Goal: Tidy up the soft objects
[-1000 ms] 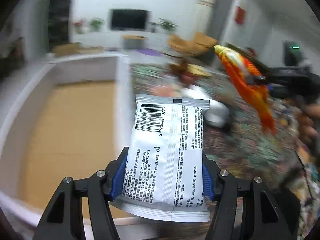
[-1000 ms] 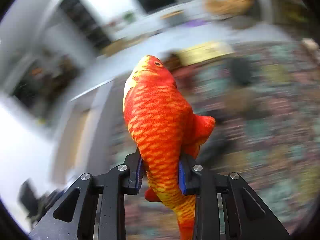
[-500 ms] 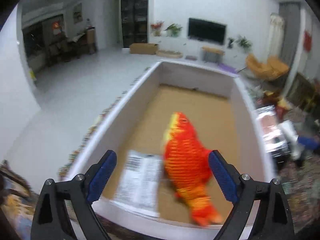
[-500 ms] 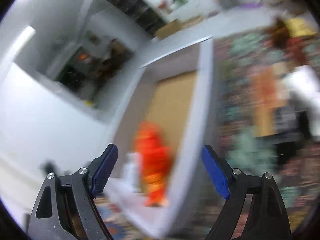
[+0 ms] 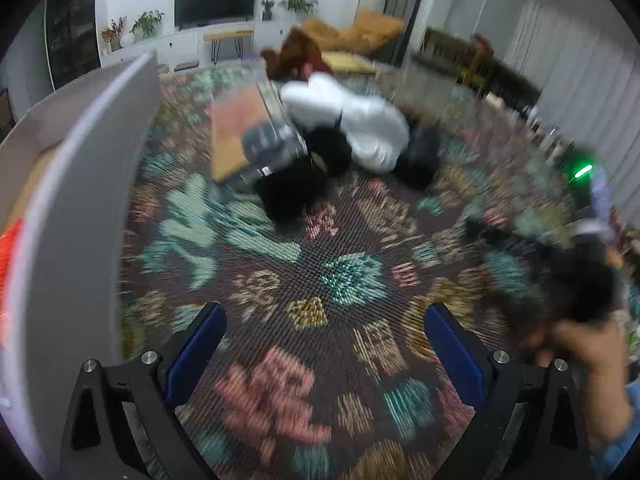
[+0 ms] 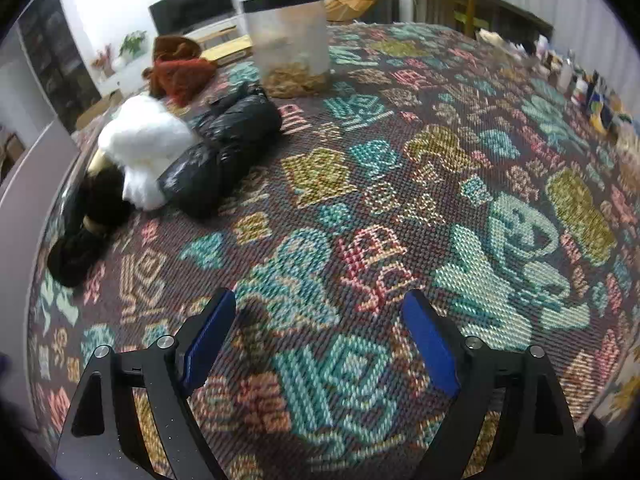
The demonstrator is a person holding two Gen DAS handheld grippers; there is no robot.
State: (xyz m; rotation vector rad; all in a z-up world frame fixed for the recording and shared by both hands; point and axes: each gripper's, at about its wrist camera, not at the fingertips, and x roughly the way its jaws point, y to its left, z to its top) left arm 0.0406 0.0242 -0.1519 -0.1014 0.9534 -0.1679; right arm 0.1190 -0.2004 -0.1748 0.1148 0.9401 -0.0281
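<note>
Both grippers are open and empty over a patterned woven cloth. My left gripper [image 5: 324,332] faces a blurred heap: a white soft bundle [image 5: 352,120], black soft items [image 5: 296,192] and a silver-ended packet [image 5: 272,148]. The white box [image 5: 80,200] stands at the left edge with an orange patch of the plush fish [image 5: 6,244] inside. My right gripper [image 6: 320,332] sees the same heap at upper left: the white soft bundle [image 6: 144,140], a black plastic bag roll [image 6: 224,140], black soft items [image 6: 92,216] and a red-brown knit item [image 6: 180,72].
A clear tub with a black lid [image 6: 288,40] stands at the far side of the cloth. Small bottles and boxes [image 6: 580,84] line the right edge. The box wall [image 6: 24,208] borders the left. A hand [image 5: 584,360] shows at the lower right of the left wrist view.
Both grippers let go of the packet and the orange fish into the white box, then swung away right to face the cloth and the heap.
</note>
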